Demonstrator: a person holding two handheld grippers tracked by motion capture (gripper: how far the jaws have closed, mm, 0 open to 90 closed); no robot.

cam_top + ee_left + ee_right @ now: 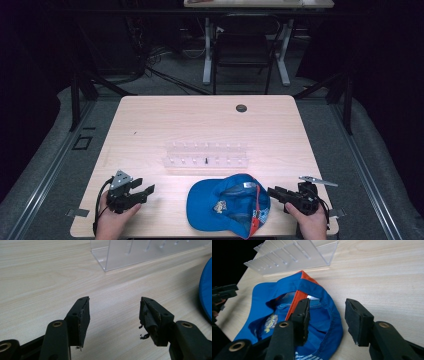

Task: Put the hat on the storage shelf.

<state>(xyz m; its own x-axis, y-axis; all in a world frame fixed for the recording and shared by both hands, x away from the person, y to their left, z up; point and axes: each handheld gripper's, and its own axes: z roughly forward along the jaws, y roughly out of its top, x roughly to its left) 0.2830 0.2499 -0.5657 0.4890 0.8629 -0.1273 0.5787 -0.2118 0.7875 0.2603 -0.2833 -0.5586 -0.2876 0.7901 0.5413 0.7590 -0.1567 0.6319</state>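
Note:
A blue cap (227,202) with orange trim lies upside down near the table's front edge, its hollow facing up. My right gripper (272,191) sits at the cap's right edge. In the right gripper view it (327,302) is open: one jaw hangs over the cap's (287,315) inside, the other over bare table, and the rim runs between them without being pressed. To the left of the cap, my left gripper (142,185) is open over bare wood. Nothing is between its (114,300) jaws, and the cap's edge (206,290) shows at far right.
A clear acrylic rack (206,155) with small pegs stands across the middle of the wooden table (165,120), just behind the cap. A cable hole (241,108) is at the back. A dark chair (245,50) stands on the floor beyond the table.

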